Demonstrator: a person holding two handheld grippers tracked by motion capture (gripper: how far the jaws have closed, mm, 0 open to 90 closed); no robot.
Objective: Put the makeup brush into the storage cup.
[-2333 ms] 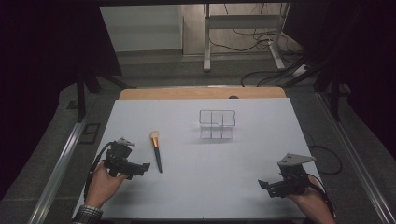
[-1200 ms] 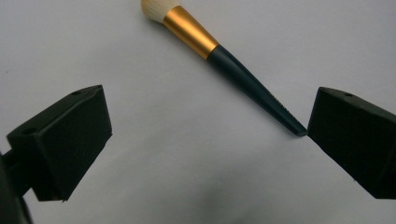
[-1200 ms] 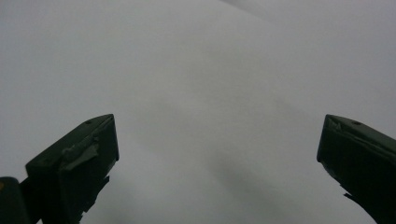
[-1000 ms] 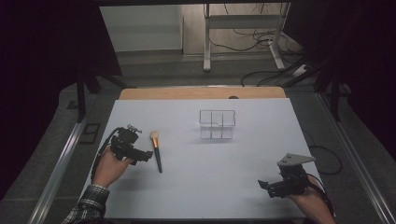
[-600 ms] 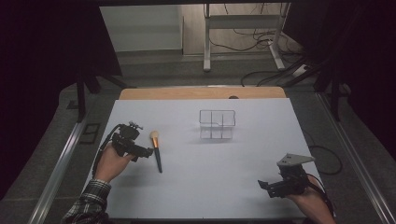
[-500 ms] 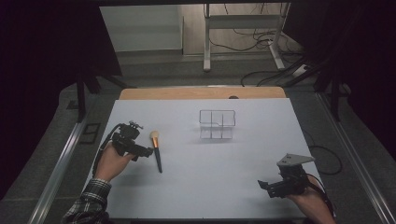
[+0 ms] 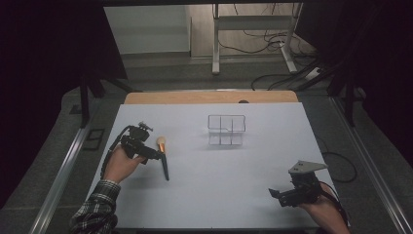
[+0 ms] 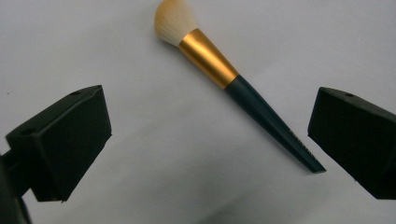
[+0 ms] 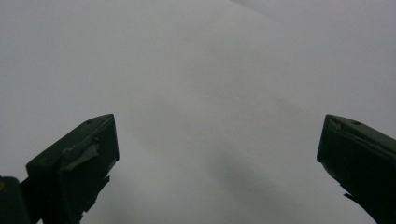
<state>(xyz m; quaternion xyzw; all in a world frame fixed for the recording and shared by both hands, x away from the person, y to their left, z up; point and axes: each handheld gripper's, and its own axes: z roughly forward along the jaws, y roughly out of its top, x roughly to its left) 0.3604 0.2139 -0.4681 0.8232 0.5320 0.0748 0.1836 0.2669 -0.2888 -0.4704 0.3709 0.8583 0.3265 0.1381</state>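
A makeup brush [image 7: 163, 157] with pale bristles, a gold ferrule and a dark tapered handle lies flat on the white table [image 7: 214, 195]. In the left gripper view the brush [image 8: 233, 81] lies diagonally between and beyond the jaws, bristles at the top. My left gripper [image 7: 155, 155] is open, just left of the brush and not touching it. A clear acrylic organizer [image 7: 226, 129] with several compartments stands further back at centre. My right gripper [image 7: 273, 193] rests open near the front right, with bare table [image 9: 196, 93] between its jaws.
The table's wooden far edge [image 7: 209, 97] borders a dark floor with a metal stand [image 7: 253, 34] and cables behind. Metal rails [image 7: 63, 170] run along both table sides. A cable [image 7: 341, 165] trails from the right gripper off the right edge.
My left gripper has moved forward and right from the front left of the table up to the brush. The right gripper, brush and organizer have stayed put.
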